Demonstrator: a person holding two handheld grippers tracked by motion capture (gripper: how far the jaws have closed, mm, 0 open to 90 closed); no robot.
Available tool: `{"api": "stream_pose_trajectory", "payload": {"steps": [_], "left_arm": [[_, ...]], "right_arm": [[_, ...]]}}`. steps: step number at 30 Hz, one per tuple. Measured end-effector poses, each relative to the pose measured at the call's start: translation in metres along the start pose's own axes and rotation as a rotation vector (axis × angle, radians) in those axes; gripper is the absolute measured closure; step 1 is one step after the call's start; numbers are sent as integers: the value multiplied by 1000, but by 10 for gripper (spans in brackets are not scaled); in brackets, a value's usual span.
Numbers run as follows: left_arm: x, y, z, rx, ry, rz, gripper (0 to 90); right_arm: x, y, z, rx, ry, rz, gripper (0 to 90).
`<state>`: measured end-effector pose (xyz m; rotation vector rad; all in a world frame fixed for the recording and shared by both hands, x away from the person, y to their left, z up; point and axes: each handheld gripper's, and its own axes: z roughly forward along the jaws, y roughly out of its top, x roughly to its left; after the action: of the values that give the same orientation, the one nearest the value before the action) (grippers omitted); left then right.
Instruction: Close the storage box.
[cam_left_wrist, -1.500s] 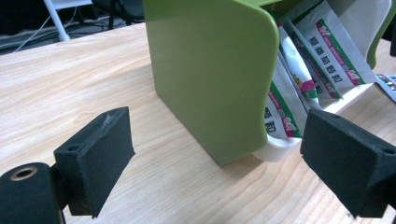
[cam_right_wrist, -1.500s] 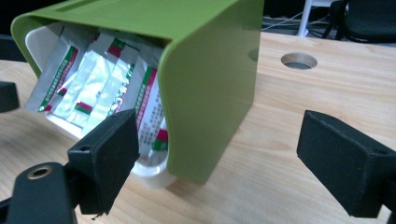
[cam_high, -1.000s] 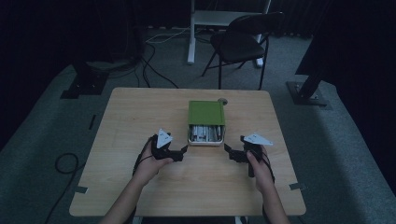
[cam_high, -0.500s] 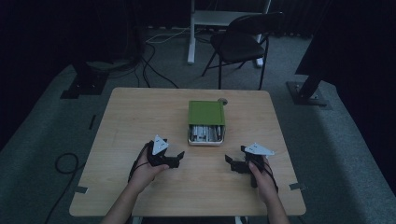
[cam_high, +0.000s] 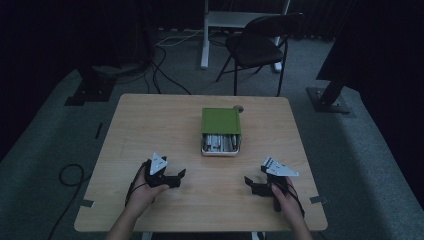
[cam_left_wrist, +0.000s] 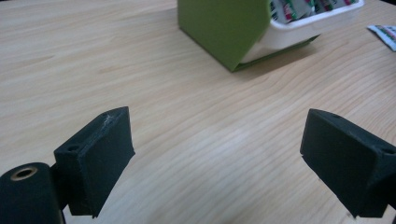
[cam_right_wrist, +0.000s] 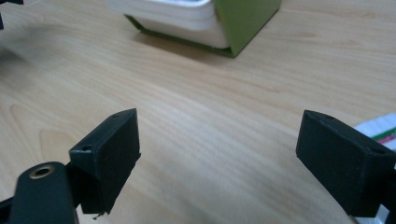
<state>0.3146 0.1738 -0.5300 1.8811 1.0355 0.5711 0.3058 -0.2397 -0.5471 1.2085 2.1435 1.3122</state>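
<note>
The green box (cam_high: 220, 131) sits at the table's middle, long axis running near to far, between and beyond both released, empty tools, the left gripper (cam_high: 176, 178) and right gripper (cam_high: 251, 183) about equally near.

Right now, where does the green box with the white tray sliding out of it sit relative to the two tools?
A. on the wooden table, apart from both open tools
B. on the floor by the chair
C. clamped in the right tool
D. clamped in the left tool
A: the green box with the white tray rests on the wooden table, with the left tool and right tool both open and nearer the person.
</note>
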Motion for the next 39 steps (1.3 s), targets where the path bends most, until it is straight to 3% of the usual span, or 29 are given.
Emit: {"api": "stream_pose_trajectory", "payload": {"steps": [6,11,14,16,22,27,32,39], "left_arm": [[7,-7,-12,9,45,-9,102],[16,-14,-20,7,62,-46,102],[22,-18,-26,1,84,-55,102],[25,-20,-30,-2,95,-65,102],[33,-28,-44,9,166,-90,102],[44,-38,-54,37,238,-140,102],[56,-43,-59,59,282,-192,102],[63,-47,-63,111,327,-172,102]], "right_arm": [[2,-5,-7,19,10,-25,132],[8,-9,-13,55,19,-74,133],[11,-12,-16,65,49,-77,133],[12,-14,-18,71,44,-83,132],[9,-15,-20,116,29,-112,134],[10,-15,-18,137,35,-129,133],[13,-15,-14,175,38,-168,134],[17,-14,-10,225,42,-203,133]]}}
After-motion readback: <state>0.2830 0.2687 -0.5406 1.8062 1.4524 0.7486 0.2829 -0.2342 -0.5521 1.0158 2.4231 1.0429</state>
